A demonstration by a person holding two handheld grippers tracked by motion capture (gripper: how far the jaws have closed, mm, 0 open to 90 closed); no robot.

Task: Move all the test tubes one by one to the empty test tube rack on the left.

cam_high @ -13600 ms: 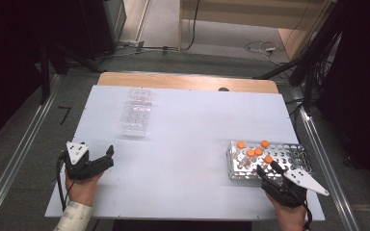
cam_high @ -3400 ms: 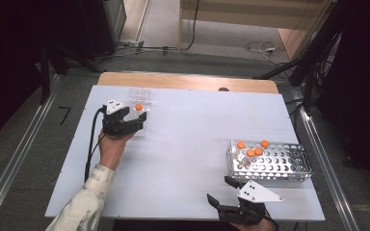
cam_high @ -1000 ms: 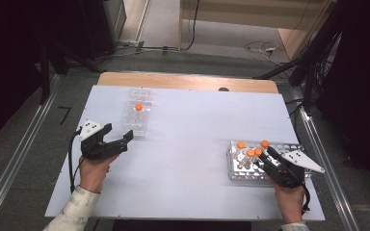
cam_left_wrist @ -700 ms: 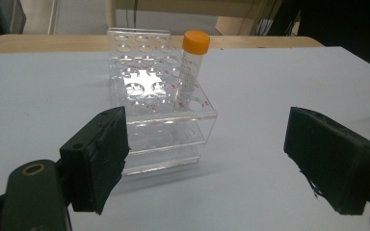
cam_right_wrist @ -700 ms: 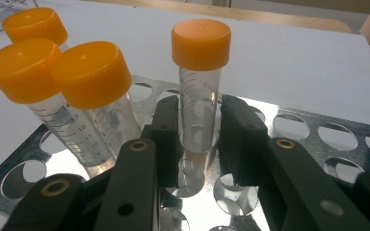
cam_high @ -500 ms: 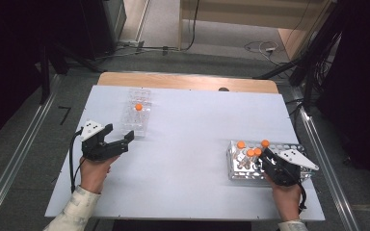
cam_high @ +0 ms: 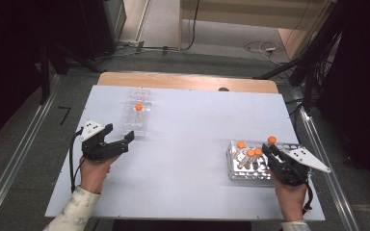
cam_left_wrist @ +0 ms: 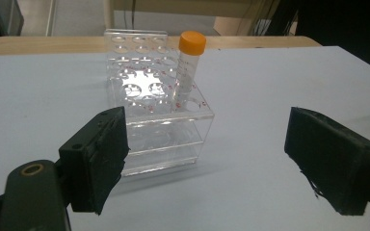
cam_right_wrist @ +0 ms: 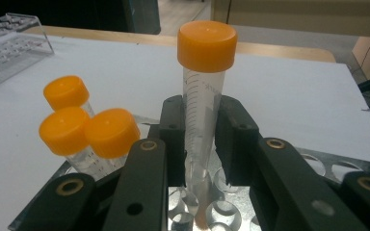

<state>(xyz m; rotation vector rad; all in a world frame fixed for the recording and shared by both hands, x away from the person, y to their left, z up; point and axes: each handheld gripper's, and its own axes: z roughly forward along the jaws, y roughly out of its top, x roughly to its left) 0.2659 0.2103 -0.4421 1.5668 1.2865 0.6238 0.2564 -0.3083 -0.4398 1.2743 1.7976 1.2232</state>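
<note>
White tabletop [cam_high: 188,144] is bearing both racks while the right gripper [cam_right_wrist: 200,137] is clamping an orange-capped tube [cam_right_wrist: 203,96] standing in the metal rack [cam_high: 250,166], best lifted straight up, and the left gripper [cam_left_wrist: 221,159] is waiting open before the clear rack [cam_left_wrist: 154,110].

A: What does the tabletop [cam_high: 188,120] look like?

B: A pale, matte white sheet, evenly lit, with a strip of light wood [cam_high: 183,81] along its far edge. A small dark round spot [cam_high: 223,89] sits on that wood.

A: And around it?

B: Grey carpeted floor [cam_high: 38,125]. Metal rails [cam_high: 17,159] run along the floor on the left and another one [cam_high: 325,159] on the right. Beyond the far edge, cables [cam_high: 260,48] trail over the floor toward a light wooden panel [cam_high: 250,12].

A: The edges of the room?

B: Dark. Black furniture or equipment [cam_high: 96,24] stands at the far left, and the right side is too shadowed to make out.
</note>
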